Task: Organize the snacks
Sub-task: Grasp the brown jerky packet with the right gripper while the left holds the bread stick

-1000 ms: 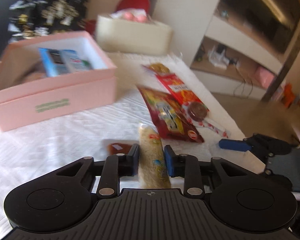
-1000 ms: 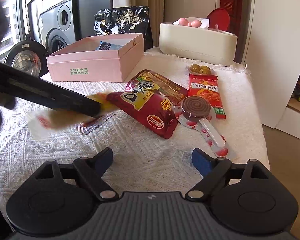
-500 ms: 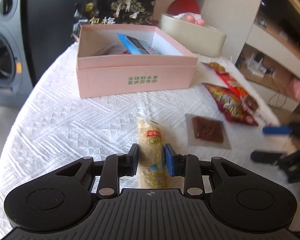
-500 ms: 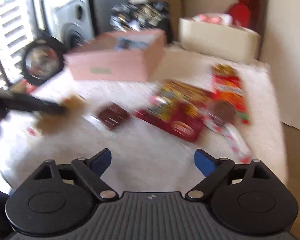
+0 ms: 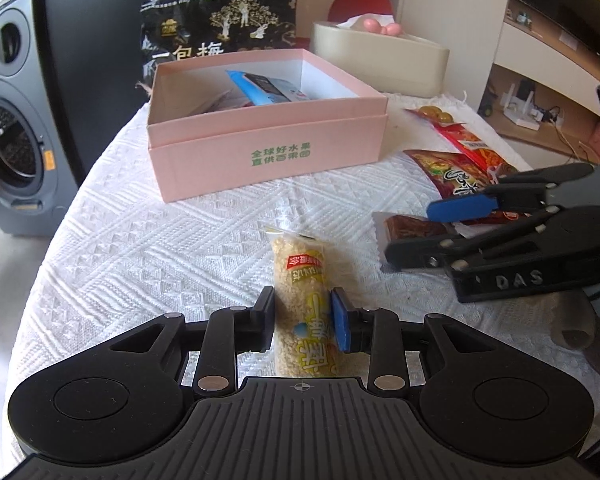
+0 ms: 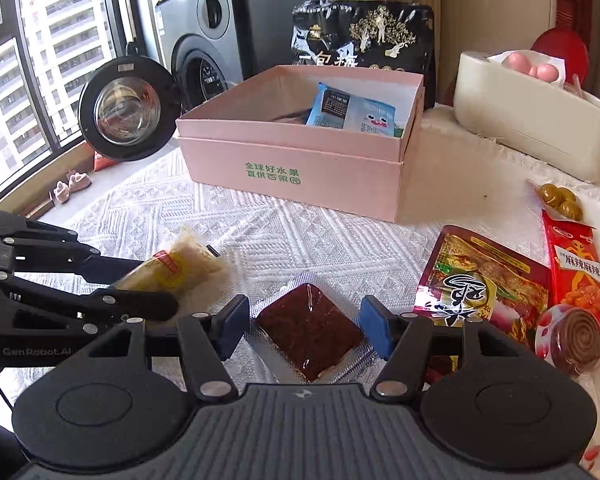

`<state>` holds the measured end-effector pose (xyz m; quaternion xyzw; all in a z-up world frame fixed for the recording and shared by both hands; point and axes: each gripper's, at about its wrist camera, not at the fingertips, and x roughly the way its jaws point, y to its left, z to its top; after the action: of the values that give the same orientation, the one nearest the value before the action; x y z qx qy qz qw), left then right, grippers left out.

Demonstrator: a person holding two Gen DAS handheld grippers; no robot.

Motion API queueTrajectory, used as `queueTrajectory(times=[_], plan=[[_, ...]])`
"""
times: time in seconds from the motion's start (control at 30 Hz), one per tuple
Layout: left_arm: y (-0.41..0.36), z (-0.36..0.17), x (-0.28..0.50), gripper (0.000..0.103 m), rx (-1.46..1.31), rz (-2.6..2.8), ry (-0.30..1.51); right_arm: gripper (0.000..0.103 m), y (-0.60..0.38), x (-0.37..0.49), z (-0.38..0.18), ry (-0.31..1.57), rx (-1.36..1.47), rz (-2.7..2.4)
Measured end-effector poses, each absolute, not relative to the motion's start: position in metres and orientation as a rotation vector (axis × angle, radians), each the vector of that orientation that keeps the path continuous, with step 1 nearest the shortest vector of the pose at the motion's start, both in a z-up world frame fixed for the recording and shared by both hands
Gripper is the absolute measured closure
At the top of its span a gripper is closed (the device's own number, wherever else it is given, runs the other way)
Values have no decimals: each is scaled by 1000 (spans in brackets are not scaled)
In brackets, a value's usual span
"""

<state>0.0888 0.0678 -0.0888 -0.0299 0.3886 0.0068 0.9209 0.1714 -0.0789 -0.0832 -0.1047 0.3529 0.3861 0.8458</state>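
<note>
My left gripper (image 5: 302,316) is shut on a rice snack bar (image 5: 300,276) in a clear wrapper with a yellow label, held just above the white cloth. In the right wrist view the same bar (image 6: 176,268) shows at the left. My right gripper (image 6: 304,328) straddles a flat brown snack packet (image 6: 308,332) lying on the cloth. Its jaws are closing, and a gap still shows between each pad and the packet. Beyond both stands an open pink box (image 5: 268,160) with a blue packet (image 5: 268,88) inside.
To the right lie a dark red pouch (image 6: 480,280), a red packet (image 6: 576,276), a spiral lollipop (image 6: 580,336) and green olives (image 6: 560,200). A black bag (image 6: 364,36) and a cream container (image 6: 532,128) stand behind. A washing machine (image 5: 8,120) is beyond the table's left edge.
The left gripper carried the rice bar leftward and now faces the pink box. The right gripper swung left over the brown packet, and its jaws have narrowed around it.
</note>
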Motion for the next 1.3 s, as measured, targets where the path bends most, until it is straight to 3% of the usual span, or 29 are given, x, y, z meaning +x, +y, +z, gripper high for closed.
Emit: queueTrajectory(times=[0.53, 0.83, 1.03, 1.13, 1.3], plan=[[78, -90, 87, 69, -134, -2, 785, 39, -112, 111, -68, 751, -254, 872], [83, -92, 82, 68, -182, -20, 763, 39, -103, 120, -82, 734, -229, 786], [82, -94, 79, 68, -169, -27, 748, 45, -91, 109, -83, 675, -315, 779], [83, -94, 78, 68, -168, -29, 746, 53, -103, 110, -72, 663, -288, 778], [82, -94, 78, 68, -163, -31, 744, 53, -133, 109, -56, 632, -271, 700]])
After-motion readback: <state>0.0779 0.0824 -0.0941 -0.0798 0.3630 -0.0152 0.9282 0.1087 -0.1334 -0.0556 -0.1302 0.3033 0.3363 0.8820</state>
